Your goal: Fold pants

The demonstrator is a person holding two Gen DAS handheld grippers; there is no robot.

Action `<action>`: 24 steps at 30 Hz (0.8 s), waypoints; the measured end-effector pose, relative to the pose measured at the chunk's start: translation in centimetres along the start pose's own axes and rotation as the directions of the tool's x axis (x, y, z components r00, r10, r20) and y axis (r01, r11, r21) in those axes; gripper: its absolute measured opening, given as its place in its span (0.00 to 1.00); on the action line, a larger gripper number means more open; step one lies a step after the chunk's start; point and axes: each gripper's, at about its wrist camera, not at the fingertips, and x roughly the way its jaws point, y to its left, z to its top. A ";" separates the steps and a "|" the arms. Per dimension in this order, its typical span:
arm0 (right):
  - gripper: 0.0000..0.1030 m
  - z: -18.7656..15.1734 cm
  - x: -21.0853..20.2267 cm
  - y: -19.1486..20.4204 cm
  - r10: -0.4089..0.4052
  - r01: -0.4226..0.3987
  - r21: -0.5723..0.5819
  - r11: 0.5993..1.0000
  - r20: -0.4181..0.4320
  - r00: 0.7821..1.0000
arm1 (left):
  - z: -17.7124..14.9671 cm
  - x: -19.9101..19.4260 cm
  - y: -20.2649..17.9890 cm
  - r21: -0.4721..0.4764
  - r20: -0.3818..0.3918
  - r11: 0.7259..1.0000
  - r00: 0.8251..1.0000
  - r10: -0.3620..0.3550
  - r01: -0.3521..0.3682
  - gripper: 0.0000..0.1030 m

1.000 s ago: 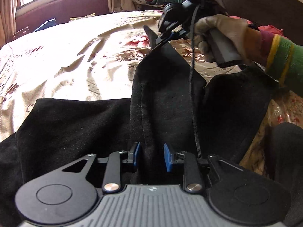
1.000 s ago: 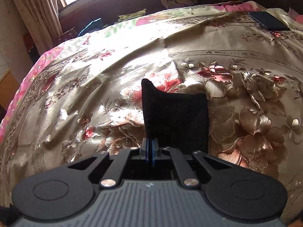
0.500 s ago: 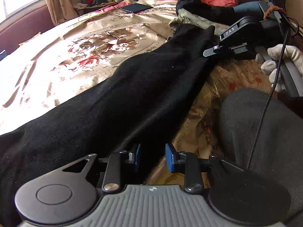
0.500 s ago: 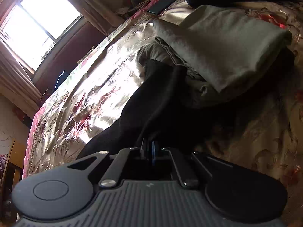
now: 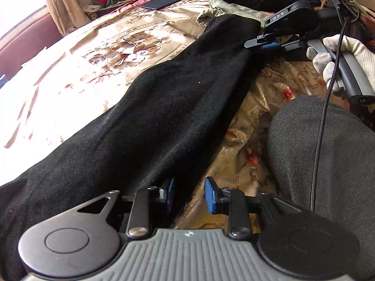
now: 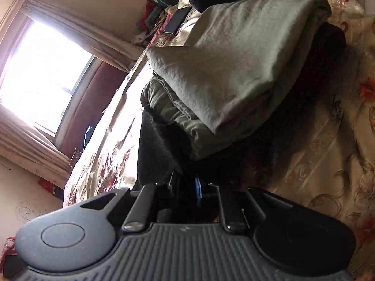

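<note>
Black pants point(image 5: 164, 107) lie stretched in a long band across the gold floral bedspread point(image 5: 105, 53), from lower left to upper right. My left gripper point(image 5: 189, 196) hangs over their near edge with its blue pads apart. The cloth's edge lies by the left pad, and bedspread shows by the right one. At the far end my right gripper point(image 5: 262, 44), held by a white-gloved hand point(image 5: 339, 53), is at the leg's hem. In the right wrist view its jaws point(image 6: 185, 185) are opening with a narrow gap. The black leg end point(image 6: 159, 145) still runs in between them.
A folded grey-green garment point(image 6: 234, 70) sits on a dark pile just beyond the hem, also in the left wrist view point(image 5: 234, 11). A dark phone point(image 5: 160, 2) lies further back. The person's grey-clad knee point(image 5: 323, 152) fills the right. A window and curtains stand on the left.
Both grippers swung right and rolled. The raised pant leg now lies flat, stretched toward the folded pile. The right jaws, pressed shut on the hem before, now show a gap.
</note>
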 end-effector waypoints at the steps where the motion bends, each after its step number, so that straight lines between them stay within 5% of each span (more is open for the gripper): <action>1: 0.15 -0.1 0.0 0.2 -0.006 0.006 -0.018 1.000 0.006 1.000 | 0.1 0.1 -0.1 0.002 0.001 1.000 1.000 0.000 0.000 0.41; 3: 0.05 -0.1 -0.1 0.5 -0.008 0.008 -0.031 0.999 0.011 1.000 | 0.4 0.3 -0.3 0.006 0.002 1.000 1.000 0.001 -0.001 0.41; 7: 0.03 0.1 -2.7 0.7 0.065 -0.064 -0.029 0.998 0.038 0.997 | 0.5 0.0 -0.3 0.006 0.001 1.000 1.000 -0.005 0.005 0.41; 9: 0.04 -0.2 -2.8 0.6 0.041 -0.038 -0.072 0.997 0.039 0.998 | 0.4 0.0 -0.4 0.010 -0.003 1.000 1.000 -0.006 0.006 0.41; 14: 0.13 -0.4 -1.0 -1.3 -0.047 0.046 -0.024 0.999 -0.039 0.998 | 0.2 0.8 -0.6 0.022 -0.024 1.000 1.000 0.002 -0.001 0.41; 18: 0.43 -0.7 -2.7 -2.1 -0.070 0.072 -0.084 0.994 0.022 0.997 | 0.1 0.9 -0.3 0.001 -0.024 1.000 1.000 -0.012 0.012 0.41; 24: 0.43 0.3 0.1 -3.2 -0.032 0.037 -0.098 0.995 0.045 0.998 | 0.3 1.4 -0.4 0.009 -0.033 1.000 0.999 -0.011 0.011 0.41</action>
